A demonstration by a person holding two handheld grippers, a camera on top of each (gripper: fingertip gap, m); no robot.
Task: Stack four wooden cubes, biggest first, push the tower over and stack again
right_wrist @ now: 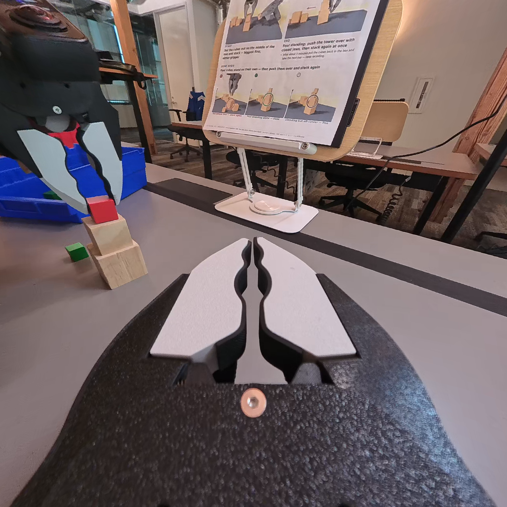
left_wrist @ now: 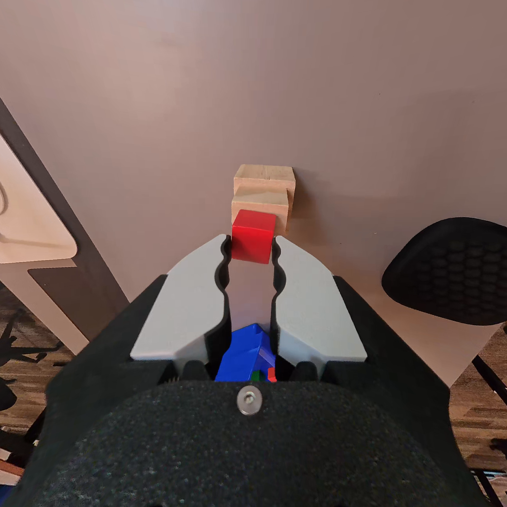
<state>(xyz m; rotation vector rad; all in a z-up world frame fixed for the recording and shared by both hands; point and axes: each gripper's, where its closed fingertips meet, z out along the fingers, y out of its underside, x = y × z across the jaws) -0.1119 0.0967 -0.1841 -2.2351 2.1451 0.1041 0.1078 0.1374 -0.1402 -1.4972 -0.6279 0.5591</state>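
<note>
Tabletop (right_wrist: pixel 192 247): grey, carrying a stack of two wooden cubes, larger wooden cube (right_wrist: pixel 120 263) below, smaller wooden cube (right_wrist: pixel 108 233) above. Red cube (left_wrist: pixel 253 238) pinched between both pads of left hand-held gripper (left_wrist: pixel 251 241), resting on or just above the stack. Worth centring squarely and keeping level. Right hand-held gripper (right_wrist: pixel 252 242) closed, empty, well apart. Green cube (right_wrist: pixel 77 251) beside the stack.

A grey desk (right_wrist: pixel 175 247) is stretching toward an open office. Black chairs (right_wrist: pixel 354 175) are standing on patterned carpet (right_wrist: pixel 411 208), and wooden posts (right_wrist: pixel 129 55) are rising beside a white door (right_wrist: pixel 175 68).
</note>
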